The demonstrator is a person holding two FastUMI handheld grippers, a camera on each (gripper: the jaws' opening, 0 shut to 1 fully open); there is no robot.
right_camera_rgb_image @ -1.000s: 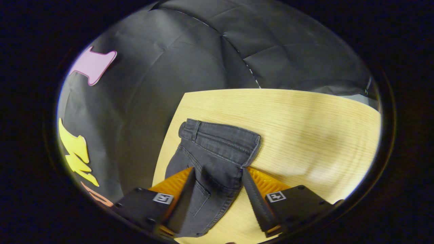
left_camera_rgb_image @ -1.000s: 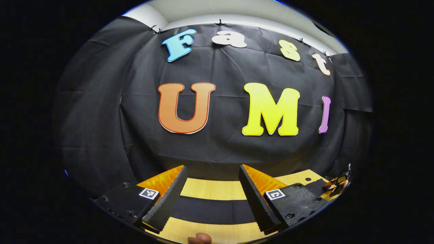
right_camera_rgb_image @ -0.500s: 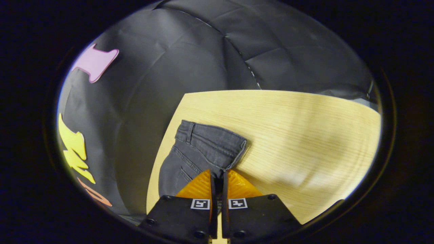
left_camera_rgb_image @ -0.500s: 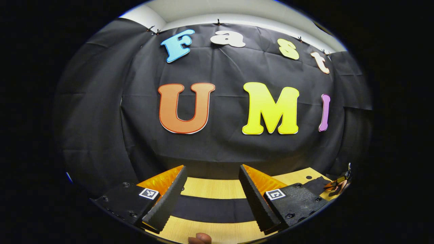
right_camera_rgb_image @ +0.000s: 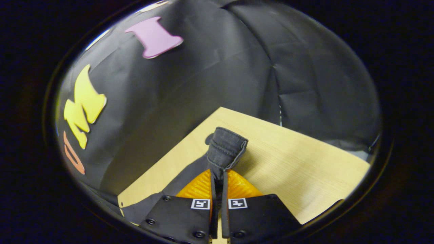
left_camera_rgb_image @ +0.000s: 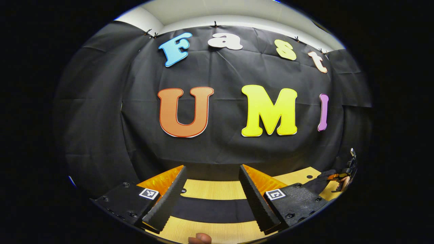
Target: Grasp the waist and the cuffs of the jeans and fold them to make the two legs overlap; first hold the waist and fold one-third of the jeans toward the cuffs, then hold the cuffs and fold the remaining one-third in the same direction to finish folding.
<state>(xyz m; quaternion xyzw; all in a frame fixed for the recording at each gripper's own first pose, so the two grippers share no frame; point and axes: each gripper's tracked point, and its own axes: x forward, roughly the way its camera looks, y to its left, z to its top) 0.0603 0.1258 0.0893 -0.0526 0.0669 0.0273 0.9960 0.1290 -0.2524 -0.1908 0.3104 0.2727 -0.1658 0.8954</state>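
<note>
My right gripper (right_camera_rgb_image: 217, 179) pinches the waist (right_camera_rgb_image: 226, 147) of the jeans (left_camera_rgb_image: 212, 210), lifted ahead of its fingers off the table (right_camera_rgb_image: 298, 169) to start the fold. My left gripper (left_camera_rgb_image: 212, 198) hangs spread above the leg between its fingers, ready for the cuffs.

Bare table (right_camera_rgb_image: 305, 162) lies right of the pinched jeans (right_camera_rgb_image: 225, 149); booth wall (right_camera_rgb_image: 210, 78) closes off the far and left table edges.
</note>
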